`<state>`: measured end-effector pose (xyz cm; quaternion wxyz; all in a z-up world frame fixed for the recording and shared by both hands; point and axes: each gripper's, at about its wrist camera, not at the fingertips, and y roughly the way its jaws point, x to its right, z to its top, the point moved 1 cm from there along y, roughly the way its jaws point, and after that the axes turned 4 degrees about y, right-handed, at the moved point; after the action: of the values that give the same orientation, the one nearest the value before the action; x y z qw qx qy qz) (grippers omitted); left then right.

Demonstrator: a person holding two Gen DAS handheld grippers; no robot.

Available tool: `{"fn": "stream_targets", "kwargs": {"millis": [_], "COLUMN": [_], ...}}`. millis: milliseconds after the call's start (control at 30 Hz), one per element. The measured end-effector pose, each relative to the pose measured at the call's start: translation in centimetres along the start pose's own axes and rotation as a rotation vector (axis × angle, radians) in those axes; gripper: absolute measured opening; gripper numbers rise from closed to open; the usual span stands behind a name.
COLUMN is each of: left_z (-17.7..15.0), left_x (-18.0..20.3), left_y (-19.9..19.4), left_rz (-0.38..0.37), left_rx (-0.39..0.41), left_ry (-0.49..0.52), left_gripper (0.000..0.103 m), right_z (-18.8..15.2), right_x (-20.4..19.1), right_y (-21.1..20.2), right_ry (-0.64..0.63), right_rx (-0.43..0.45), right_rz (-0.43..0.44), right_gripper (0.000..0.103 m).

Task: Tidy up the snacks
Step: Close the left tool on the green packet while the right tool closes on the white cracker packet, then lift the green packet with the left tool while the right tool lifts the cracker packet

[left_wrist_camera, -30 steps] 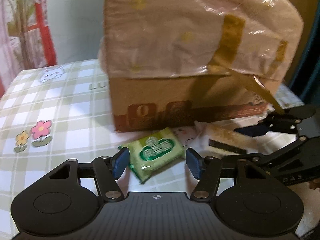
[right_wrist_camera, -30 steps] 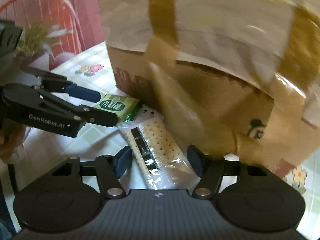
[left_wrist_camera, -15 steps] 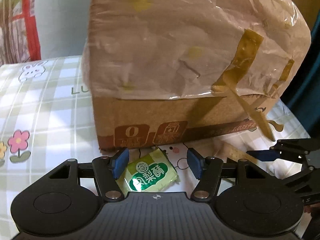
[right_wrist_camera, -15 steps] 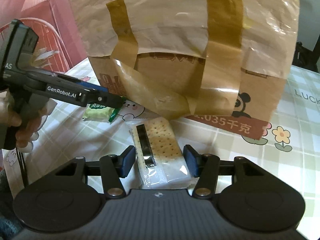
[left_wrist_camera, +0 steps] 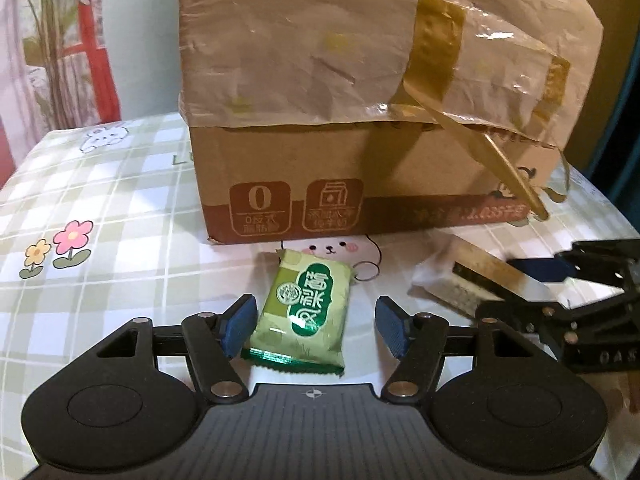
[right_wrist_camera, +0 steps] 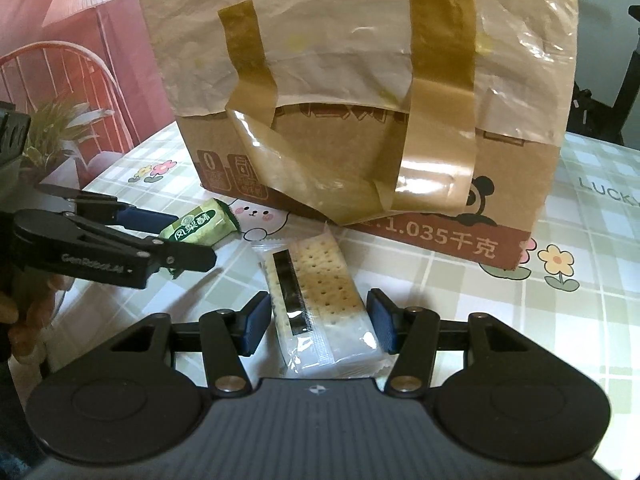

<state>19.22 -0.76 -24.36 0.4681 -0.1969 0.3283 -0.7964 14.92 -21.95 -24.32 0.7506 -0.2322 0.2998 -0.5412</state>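
Observation:
A green snack packet [left_wrist_camera: 306, 310] lies flat on the checked tablecloth, between the open fingers of my left gripper [left_wrist_camera: 316, 328]; its left edge is close to the left pad. It also shows in the right wrist view [right_wrist_camera: 196, 228]. A clear-wrapped cracker pack [right_wrist_camera: 316, 300] lies between the open fingers of my right gripper [right_wrist_camera: 318, 326], not pinched. In the left wrist view the cracker pack [left_wrist_camera: 468, 280] and right gripper [left_wrist_camera: 560, 300] sit at the right. The left gripper [right_wrist_camera: 132, 236] shows at the left of the right wrist view.
A large cardboard box [left_wrist_camera: 360, 184] with a taped paper cover stands just behind both snacks; it also fills the right wrist view [right_wrist_camera: 360, 120]. The checked tablecloth [left_wrist_camera: 100, 208] extends left. A red chair [right_wrist_camera: 60, 68] and a plant stand beyond the table edge.
Both grippers have shifted over their snacks: the green packet now lies upright between the left fingers, and the cracker pack sits deeper between the right fingers. Both stay open.

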Motion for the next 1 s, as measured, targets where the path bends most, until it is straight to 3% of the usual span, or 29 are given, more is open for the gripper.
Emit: {"fn": "stream_targets", "kwargs": {"millis": [33,100,300,567,1000], "left_z": [0.0,0.0,-0.4,-1.9,-3.5], "left_x": [0.3,0.7,1.0,0.7,1.8], "left_y": [0.2,0.1,-0.6,-3.1,-5.2], "left_rz": [0.015,0.06,0.066,0.045,0.023], "left_rx": [0.001,0.001,0.002,0.022,0.045], "left_ry": [0.004,0.017,-0.032,-0.135,-0.14], "left_gripper": [0.063,0.048,0.044,0.043,0.043], "right_z": [-0.1,-0.4,-1.2,-1.4,-1.4], "right_x": [0.0,0.0,-0.1,0.0,-0.1], "right_y": [0.0,0.0,-0.2,-0.4,-0.4], "right_ry": [0.001,-0.003,-0.029,-0.032,-0.032], "right_rx": [0.007,0.026,0.062,0.069,0.07], "right_rz": [0.0,-0.001,-0.002,0.003,0.006], "right_gripper": [0.056,0.056,0.056,0.058,0.058]}}
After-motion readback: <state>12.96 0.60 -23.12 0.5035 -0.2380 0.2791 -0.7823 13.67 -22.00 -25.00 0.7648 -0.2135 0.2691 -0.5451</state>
